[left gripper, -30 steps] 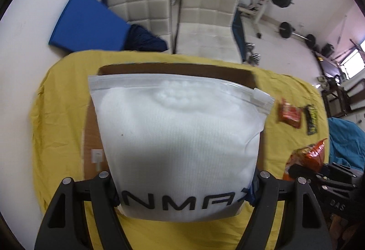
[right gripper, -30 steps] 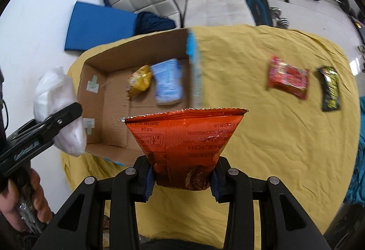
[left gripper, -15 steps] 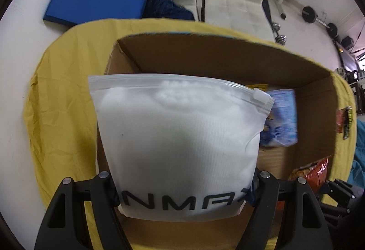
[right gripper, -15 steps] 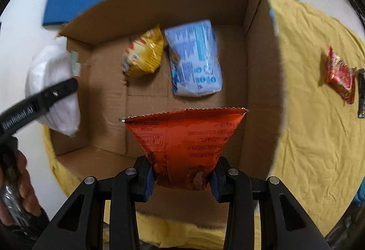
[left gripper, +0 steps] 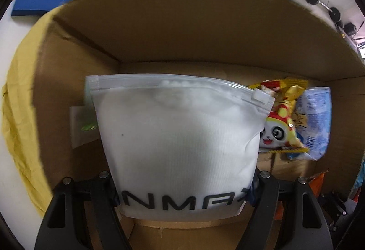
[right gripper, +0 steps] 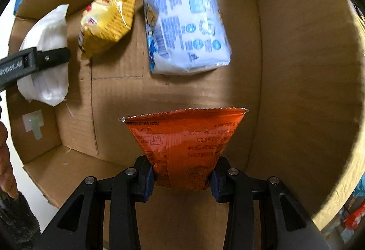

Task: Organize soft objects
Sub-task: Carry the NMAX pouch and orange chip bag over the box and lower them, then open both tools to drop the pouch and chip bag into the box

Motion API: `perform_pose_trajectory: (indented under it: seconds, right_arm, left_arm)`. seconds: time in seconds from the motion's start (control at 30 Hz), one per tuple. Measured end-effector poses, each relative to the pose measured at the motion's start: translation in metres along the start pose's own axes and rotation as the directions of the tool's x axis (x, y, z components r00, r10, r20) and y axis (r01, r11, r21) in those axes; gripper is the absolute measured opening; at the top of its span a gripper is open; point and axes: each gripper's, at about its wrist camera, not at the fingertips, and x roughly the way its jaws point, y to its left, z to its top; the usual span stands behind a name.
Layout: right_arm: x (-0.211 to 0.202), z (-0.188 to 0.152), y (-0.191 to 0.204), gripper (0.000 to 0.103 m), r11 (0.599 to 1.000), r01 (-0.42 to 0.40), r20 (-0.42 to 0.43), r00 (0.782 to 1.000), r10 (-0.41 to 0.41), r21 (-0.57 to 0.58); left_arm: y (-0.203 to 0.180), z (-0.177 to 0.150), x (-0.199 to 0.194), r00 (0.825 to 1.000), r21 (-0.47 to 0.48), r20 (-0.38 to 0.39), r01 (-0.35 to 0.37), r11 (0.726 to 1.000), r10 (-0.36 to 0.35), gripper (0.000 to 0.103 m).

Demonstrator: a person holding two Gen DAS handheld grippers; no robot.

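Left gripper [left gripper: 182,190]: reached down into the cardboard box [left gripper: 205,29], jaws clamped on the lower edge of the white zip bag [left gripper: 180,136], which stood upright between them, zipper at the top.
Right gripper [right gripper: 182,179]: pointed down over the box floor, jaws clamped on the narrow end of the orange snack packet [right gripper: 184,140]; the packet fanned out wide away from the jaws.
White zip bag from the right wrist view [right gripper: 48,56]: held at the box's left side, beside the yellow snack bag [right gripper: 107,22].
Box contents: the yellow snack bag and the blue-and-white packet [right gripper: 184,19] lay side by side on the floor at the far wall.
Under the box: a yellow cloth [left gripper: 20,113] covered the counter.
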Motion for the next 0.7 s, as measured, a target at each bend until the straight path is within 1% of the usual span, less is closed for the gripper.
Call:
perform_pose_trajectory:
  seconds: [0.1, 0.17, 0.23, 0.27, 0.37, 0.4, 0.47, 0.5, 0.57, 0.6, 0.67, 0.7]
  right_arm:
    - [0.005, 0.002, 0.001, 0.041, 1.0, 0.01, -0.003, 1.0, -0.01, 0.006]
    - [0.006, 0.004, 0.002, 0.041, 1.0, 0.017, -0.001, 1.0, -0.017, 0.007]
    - [0.005, 0.006, 0.003, 0.041, 1.0, 0.021, -0.006, 1.0, -0.021, 0.006]
    - [0.004, 0.008, 0.003, 0.042, 1.0, 0.021, -0.004, 1.0, -0.021, 0.01]
    - [-0.002, 0.01, 0.002, 0.043, 0.999, 0.04, 0.011, 0.999, -0.04, 0.005]
    - [-0.004, 0.01, 0.003, 0.045, 0.999, 0.037, 0.014, 0.999, -0.037, 0.007]
    - [-0.008, 0.008, 0.005, 0.054, 1.0, 0.021, 0.024, 0.999, -0.021, 0.01]
    - [-0.012, 0.008, 0.006, 0.056, 1.0, 0.016, 0.035, 0.999, -0.017, 0.01]
    - [-0.019, 0.005, 0.008, 0.065, 1.0, 0.001, 0.051, 0.999, -0.002, 0.009]
    - [-0.024, 0.004, 0.009, 0.066, 1.0, -0.01, 0.06, 0.998, 0.009, 0.011]
    - [-0.032, 0.003, 0.011, 0.071, 1.0, -0.02, 0.076, 0.997, 0.019, 0.007]
    - [-0.036, 0.001, 0.013, 0.073, 1.0, -0.026, 0.085, 0.996, 0.025, 0.001]
  left_arm:
    - [-0.002, 0.004, 0.012, 1.0, 0.002, -0.028, 0.006, 1.0, -0.006, 0.076]
    - [-0.004, 0.007, 0.019, 0.999, 0.009, -0.041, -0.003, 1.0, 0.004, 0.077]
    - [-0.004, 0.008, 0.02, 0.999, 0.005, -0.045, -0.006, 1.0, 0.007, 0.077]
    - [-0.004, 0.014, 0.022, 0.999, -0.002, -0.046, -0.005, 1.0, 0.005, 0.077]
    - [-0.004, 0.015, 0.016, 0.999, -0.019, -0.051, -0.005, 1.0, 0.004, 0.077]
    - [-0.005, 0.016, 0.013, 0.999, -0.021, -0.05, -0.006, 1.0, 0.005, 0.077]
    - [-0.005, 0.015, 0.009, 0.999, -0.015, -0.049, -0.006, 1.0, 0.005, 0.077]
    - [-0.005, 0.015, 0.006, 0.999, -0.014, -0.048, -0.004, 1.0, 0.003, 0.077]
    - [-0.004, 0.01, 0.0, 0.999, -0.02, -0.044, -0.002, 1.0, 0.001, 0.078]
    - [-0.006, 0.008, -0.004, 0.999, -0.023, -0.043, 0.004, 1.0, -0.005, 0.079]
    - [-0.007, 0.005, -0.014, 0.999, -0.032, -0.032, 0.01, 0.999, -0.011, 0.091]
    - [-0.006, 0.002, -0.021, 1.0, -0.033, -0.015, 0.006, 0.999, -0.007, 0.099]
